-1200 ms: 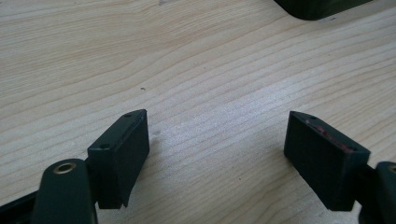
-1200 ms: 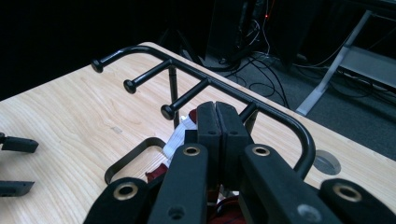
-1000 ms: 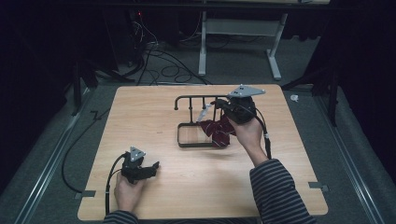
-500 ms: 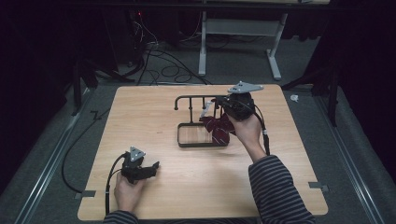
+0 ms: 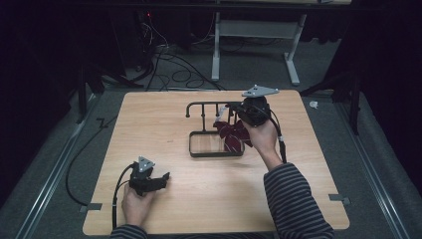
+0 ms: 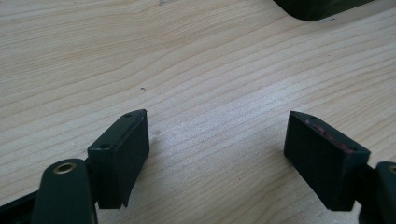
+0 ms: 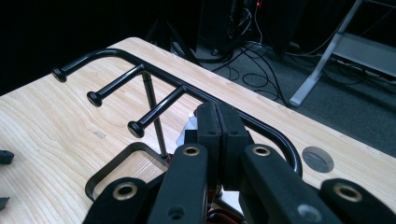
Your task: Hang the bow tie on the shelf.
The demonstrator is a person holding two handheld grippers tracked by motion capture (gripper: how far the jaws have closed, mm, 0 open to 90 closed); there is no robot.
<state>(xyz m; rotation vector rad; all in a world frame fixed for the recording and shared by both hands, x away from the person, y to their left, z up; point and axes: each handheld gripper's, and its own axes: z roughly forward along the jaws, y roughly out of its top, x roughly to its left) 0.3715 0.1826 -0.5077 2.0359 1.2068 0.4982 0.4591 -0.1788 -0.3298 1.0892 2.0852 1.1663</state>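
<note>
A black metal rack point(image 5: 204, 105) with several knobbed pegs stands on a rectangular base frame point(image 5: 199, 153) in the middle of the wooden table. My right gripper point(image 5: 231, 111) is at the right end of the rack's top bar, shut on a dark red bow point(image 5: 232, 137) that hangs down over the base frame. In the right gripper view the jaws are pressed together point(image 7: 218, 111) just before the top bar point(image 7: 154, 72), with a white bit point(image 7: 189, 128) of the bow beside them. My left gripper point(image 5: 165, 177) rests on the table at the front left, open point(image 6: 219, 122) and with nothing between its fingers.
The table's point(image 5: 149, 124) left half is bare wood. A corner of the rack's base point(image 6: 317, 5) sits far ahead of the left gripper. Cables point(image 5: 169, 64) and a white desk frame point(image 5: 249, 30) lie on the floor beyond the table's far edge.
My right gripper, with the bow in it, has shifted slightly farther back and left toward the rack's top bar. The left gripper has stayed still.
</note>
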